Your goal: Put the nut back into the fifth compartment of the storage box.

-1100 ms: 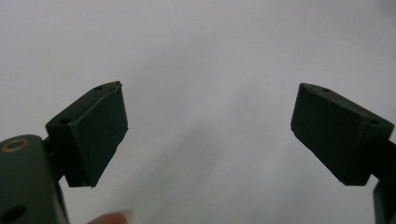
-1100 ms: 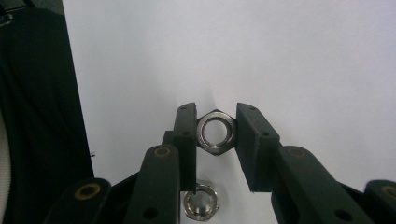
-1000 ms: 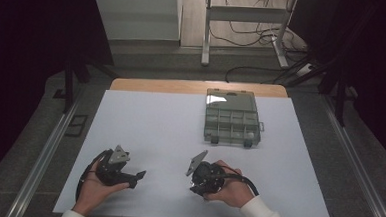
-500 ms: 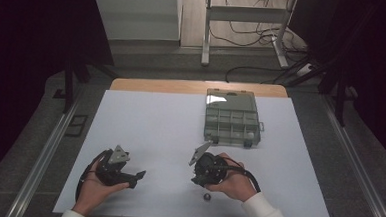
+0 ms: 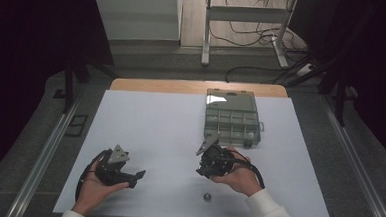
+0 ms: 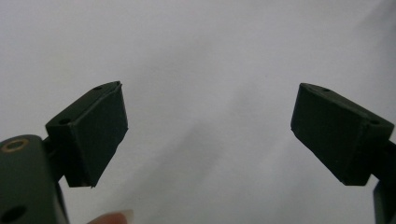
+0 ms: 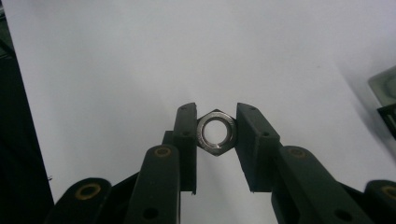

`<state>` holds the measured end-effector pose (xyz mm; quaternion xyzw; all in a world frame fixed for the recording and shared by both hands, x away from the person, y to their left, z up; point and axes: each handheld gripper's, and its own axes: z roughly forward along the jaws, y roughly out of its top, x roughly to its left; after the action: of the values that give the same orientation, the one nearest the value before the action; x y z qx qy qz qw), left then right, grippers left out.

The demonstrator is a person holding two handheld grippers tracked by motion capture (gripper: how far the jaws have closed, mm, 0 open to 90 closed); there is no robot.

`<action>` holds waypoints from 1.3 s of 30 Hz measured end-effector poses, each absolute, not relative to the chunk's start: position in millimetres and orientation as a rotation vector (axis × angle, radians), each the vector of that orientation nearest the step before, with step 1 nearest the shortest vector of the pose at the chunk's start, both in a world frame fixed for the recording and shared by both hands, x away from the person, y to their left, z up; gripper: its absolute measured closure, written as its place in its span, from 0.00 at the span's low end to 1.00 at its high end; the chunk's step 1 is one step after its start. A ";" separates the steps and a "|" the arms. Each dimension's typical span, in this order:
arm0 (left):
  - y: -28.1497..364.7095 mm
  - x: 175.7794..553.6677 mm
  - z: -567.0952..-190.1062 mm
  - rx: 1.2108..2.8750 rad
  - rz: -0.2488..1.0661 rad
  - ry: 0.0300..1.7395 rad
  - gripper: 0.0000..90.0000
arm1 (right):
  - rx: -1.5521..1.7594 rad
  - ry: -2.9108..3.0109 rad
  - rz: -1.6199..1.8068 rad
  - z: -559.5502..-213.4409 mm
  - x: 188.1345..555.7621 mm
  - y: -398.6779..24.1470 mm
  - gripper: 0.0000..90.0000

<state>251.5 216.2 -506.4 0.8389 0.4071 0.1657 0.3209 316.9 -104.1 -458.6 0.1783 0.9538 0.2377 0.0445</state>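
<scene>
With the right hand-held gripper [image 7: 215, 133] clamped on a steel nut [image 7: 215, 132] above the table [image 5: 155, 126], keep the squeeze firm and level while carrying it toward the compartment box [image 5: 232, 118]; the left hand-held gripper [image 6: 208, 135] rests with jaws apart.

One hex nut [image 7: 215, 132], one compartment box [image 5: 232, 121], perhaps one small part [image 5: 207, 196]

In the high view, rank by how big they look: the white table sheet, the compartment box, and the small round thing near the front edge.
1. white sheet
2. compartment box
3. small round thing
</scene>
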 end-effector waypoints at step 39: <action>217.6 251.6 -506.4 2.199 0.431 1.071 0.12 | 0.792 2.819 0.702 -444.0 383.8 -111.5 0.79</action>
<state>251.6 217.6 -506.4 0.8378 0.4082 0.1644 0.3230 383.8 -111.5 -444.0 0.2626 0.9341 0.2328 0.0652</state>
